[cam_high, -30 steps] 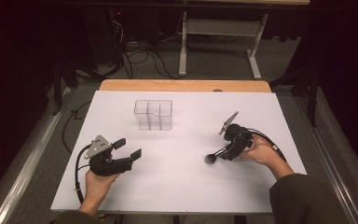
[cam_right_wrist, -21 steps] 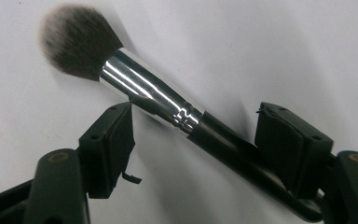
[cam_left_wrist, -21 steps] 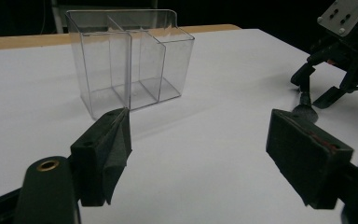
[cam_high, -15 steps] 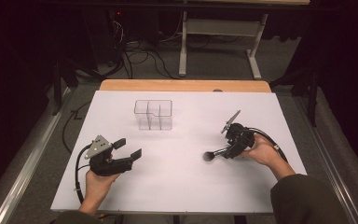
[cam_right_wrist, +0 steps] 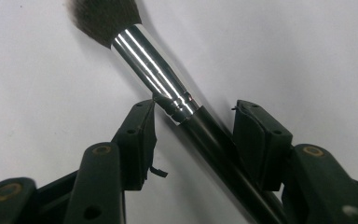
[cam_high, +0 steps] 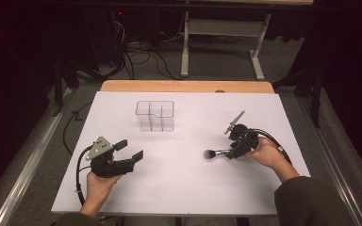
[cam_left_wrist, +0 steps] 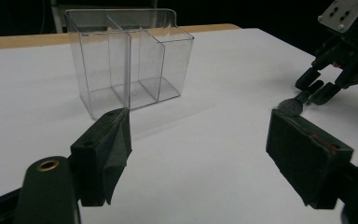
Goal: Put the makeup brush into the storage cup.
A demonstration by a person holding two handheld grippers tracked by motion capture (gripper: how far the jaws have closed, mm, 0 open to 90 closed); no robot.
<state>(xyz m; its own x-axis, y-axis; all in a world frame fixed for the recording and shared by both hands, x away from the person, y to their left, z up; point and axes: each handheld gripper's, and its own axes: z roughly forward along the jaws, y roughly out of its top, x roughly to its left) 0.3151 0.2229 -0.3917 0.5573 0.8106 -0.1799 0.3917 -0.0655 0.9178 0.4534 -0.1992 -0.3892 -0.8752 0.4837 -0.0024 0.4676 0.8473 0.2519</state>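
Note:
A makeup brush (cam_high: 210, 153) with a dark tuft and silver ferrule (cam_right_wrist: 149, 60) lies flat on the white table (cam_high: 193, 193), right of centre. My right gripper (cam_high: 228, 153) reaches down over its black handle. Its jaws have just been closing and now straddle the handle just behind the ferrule, with narrow gaps still showing on both sides (cam_right_wrist: 194, 105). My left gripper (cam_high: 130, 149) rests at the front left, open and empty (cam_left_wrist: 196, 140). It faces a clear plastic organiser (cam_left_wrist: 130, 60) with several compartments. The brush tuft (cam_left_wrist: 290, 106) and right gripper (cam_left_wrist: 324, 86) lie beyond its right jaw.
The clear organiser (cam_high: 155, 115) stands upright toward the back, left of centre. A wooden strip (cam_high: 184, 86) borders the table's far edge. Beyond it are a metal stand (cam_high: 221, 28) and cables on the floor. A cable (cam_high: 275, 143) loops from the right gripper.
The right gripper's jaws have narrowed around the brush handle. Both hands and the brush stay where they were.

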